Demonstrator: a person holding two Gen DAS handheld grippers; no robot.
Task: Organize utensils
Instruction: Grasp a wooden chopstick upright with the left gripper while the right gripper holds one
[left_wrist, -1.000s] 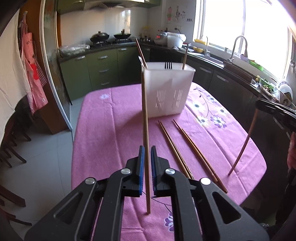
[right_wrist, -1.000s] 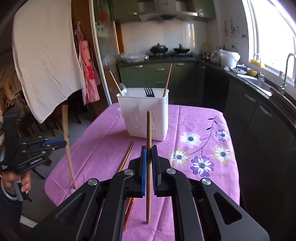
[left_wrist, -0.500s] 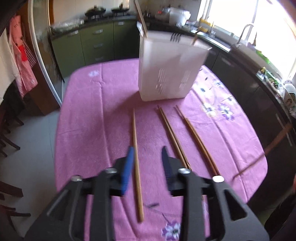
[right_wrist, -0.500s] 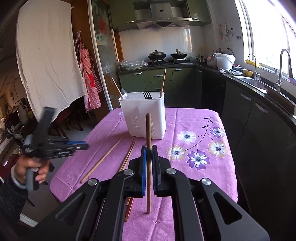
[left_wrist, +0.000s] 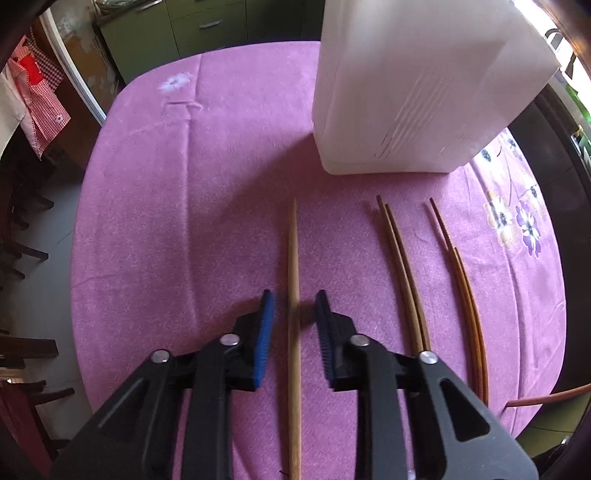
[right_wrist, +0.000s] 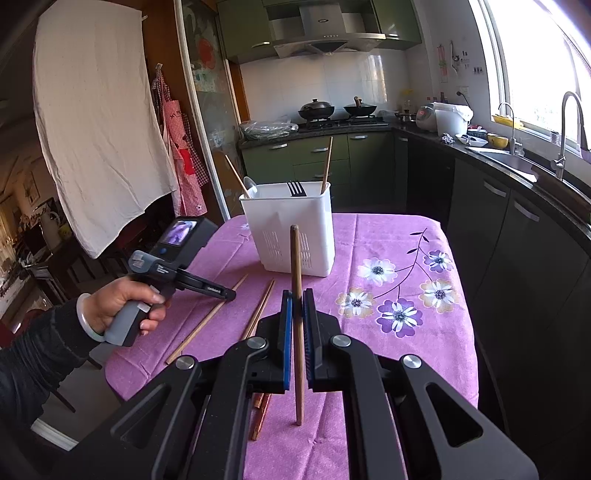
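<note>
A light wooden chopstick (left_wrist: 293, 240) lies flat on the pink tablecloth (left_wrist: 177, 192), and my left gripper (left_wrist: 294, 295) points down over it. Its jaws are closing with the stick between them, the blue pads (left_wrist: 266, 332) clear of it. Two pairs of darker chopsticks (left_wrist: 402, 266) (left_wrist: 461, 280) lie to the right. The white utensil holder (left_wrist: 417, 92) stands just beyond. My right gripper (right_wrist: 297, 295) is shut on a brown chopstick (right_wrist: 295, 258), held upright above the table. The holder (right_wrist: 291, 229) carries a fork (right_wrist: 295, 188) and two chopsticks (right_wrist: 325, 162).
A person's hand (right_wrist: 125, 306) holds the left gripper's handle at the table's left edge. Dark kitchen cabinets (right_wrist: 517, 240) and a sink counter run along the right. A white cloth (right_wrist: 96, 122) and aprons hang at the left. Chairs stand beside the table.
My left gripper let go of the light chopstick, which now lies on the cloth, then dropped and tipped down over it with its jaws apart. The right gripper has kept still.
</note>
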